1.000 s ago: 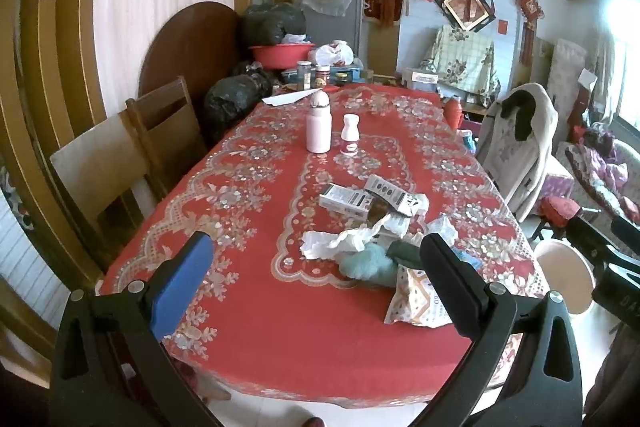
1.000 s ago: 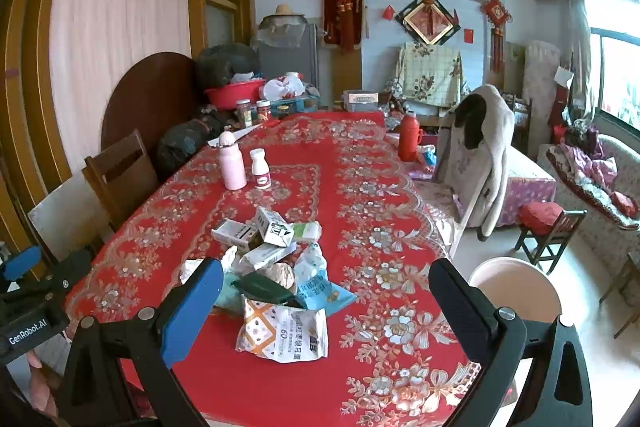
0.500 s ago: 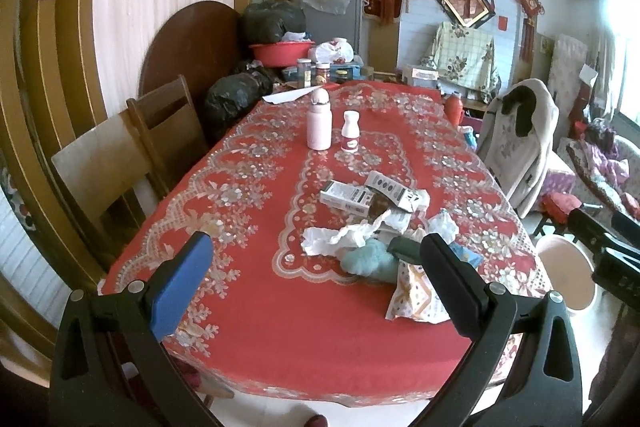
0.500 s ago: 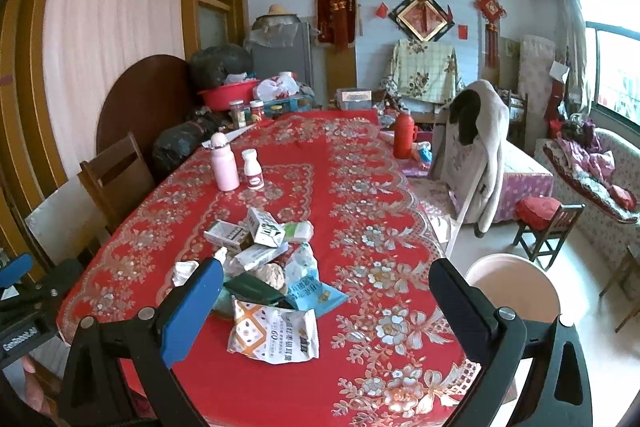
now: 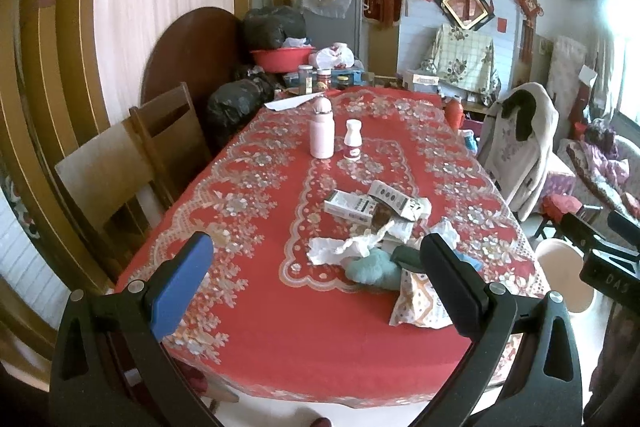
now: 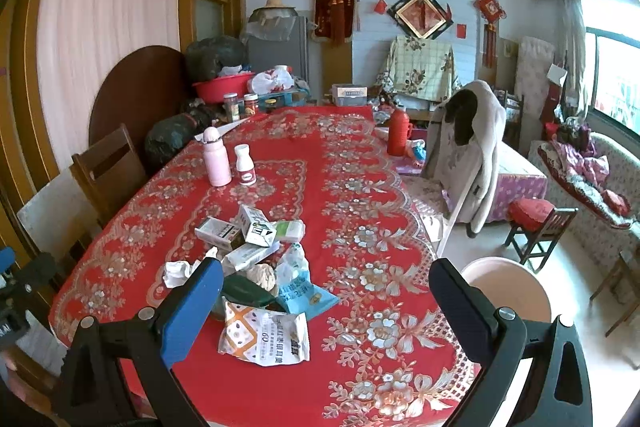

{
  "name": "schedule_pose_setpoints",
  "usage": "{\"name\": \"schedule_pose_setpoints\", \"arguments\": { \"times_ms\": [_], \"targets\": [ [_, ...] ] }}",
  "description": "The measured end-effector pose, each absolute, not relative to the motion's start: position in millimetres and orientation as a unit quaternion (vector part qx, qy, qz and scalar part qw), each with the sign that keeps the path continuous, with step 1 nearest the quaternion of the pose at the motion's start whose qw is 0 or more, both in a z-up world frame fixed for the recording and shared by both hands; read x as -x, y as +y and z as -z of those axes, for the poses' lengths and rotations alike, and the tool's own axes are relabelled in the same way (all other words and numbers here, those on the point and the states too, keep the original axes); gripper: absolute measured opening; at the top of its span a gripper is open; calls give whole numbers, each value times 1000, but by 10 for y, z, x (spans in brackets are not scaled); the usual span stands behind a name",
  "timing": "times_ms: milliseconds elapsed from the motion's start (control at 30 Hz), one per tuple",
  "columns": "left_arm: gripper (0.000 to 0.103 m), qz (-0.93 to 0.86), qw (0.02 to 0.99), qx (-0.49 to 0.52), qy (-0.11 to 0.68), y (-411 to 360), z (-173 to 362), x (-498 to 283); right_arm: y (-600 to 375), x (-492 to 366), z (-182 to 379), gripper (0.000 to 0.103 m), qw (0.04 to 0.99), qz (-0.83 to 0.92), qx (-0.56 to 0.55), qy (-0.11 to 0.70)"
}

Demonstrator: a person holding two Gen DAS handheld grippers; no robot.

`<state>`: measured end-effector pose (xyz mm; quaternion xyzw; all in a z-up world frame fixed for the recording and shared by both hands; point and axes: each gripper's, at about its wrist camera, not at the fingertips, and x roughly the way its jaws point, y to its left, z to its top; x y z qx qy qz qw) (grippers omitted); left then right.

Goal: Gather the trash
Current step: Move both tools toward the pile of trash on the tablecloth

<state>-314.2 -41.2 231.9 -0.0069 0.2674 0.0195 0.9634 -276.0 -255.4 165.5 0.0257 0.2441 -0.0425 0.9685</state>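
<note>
A pile of trash lies near the front of the red flowered tablecloth (image 6: 352,187): small cartons (image 6: 256,227), crumpled white tissue (image 5: 340,247), a teal wad (image 5: 372,267), a dark green packet (image 6: 244,291), a blue wrapper (image 6: 300,295) and a white and orange snack bag (image 6: 264,335). A pale pink bin (image 6: 508,291) stands on the floor off the table's right side. My left gripper (image 5: 316,267) hangs open before the table's near edge. Held above the front right corner, my right gripper (image 6: 324,287) is open too. Neither holds anything.
Farther back on the table stand a pink bottle (image 6: 216,159) and a small white bottle (image 6: 245,163). Wooden chairs (image 5: 168,143) line the left side. A chair draped with a coat (image 6: 468,155) and a small red stool (image 6: 536,223) stand on the right.
Both grippers have drifted slightly; the right view has shifted a little so the trash pile sits lower and closer. Both stay open and nothing on the table has moved.
</note>
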Motion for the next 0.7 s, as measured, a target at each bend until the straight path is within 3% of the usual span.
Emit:
{"name": "schedule_pose_setpoints", "arguments": {
  "times_ms": [700],
  "targets": [
    [103,-19,958,-1,287,-383,-2229,3055,-2500,2637,-1627,102,964,37,-32,263]
  ]
}}
